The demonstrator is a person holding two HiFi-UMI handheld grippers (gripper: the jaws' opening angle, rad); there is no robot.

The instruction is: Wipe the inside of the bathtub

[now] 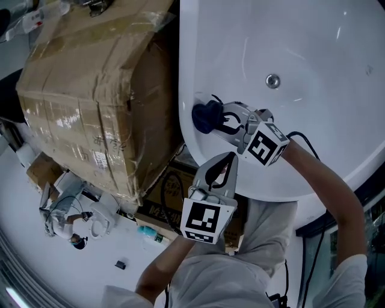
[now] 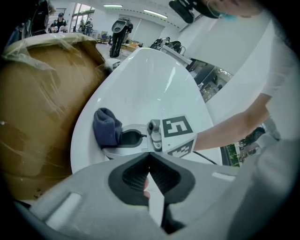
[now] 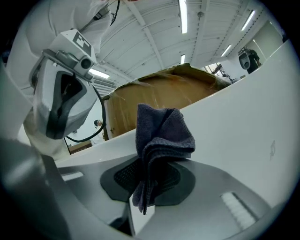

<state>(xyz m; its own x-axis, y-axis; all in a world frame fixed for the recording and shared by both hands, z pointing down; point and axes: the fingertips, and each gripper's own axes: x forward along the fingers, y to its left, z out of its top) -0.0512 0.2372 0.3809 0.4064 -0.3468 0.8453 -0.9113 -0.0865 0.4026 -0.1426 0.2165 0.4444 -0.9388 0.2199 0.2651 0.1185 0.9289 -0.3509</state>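
This looks like a big industrial hall, a test lab or warehouse rather than a home. A white bathtub stands beside a taped cardboard box, under a high ribbed ceiling with strip lights. Machines stand at the far end.

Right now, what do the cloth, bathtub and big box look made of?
Cloth: dark blue textile, matte, ribbed weave, soft folds. Bathtub: glossy white, maybe acrylic or enamel; reflections show, type unclear. Box: brown cardboard, taped, under shiny clear wrap.
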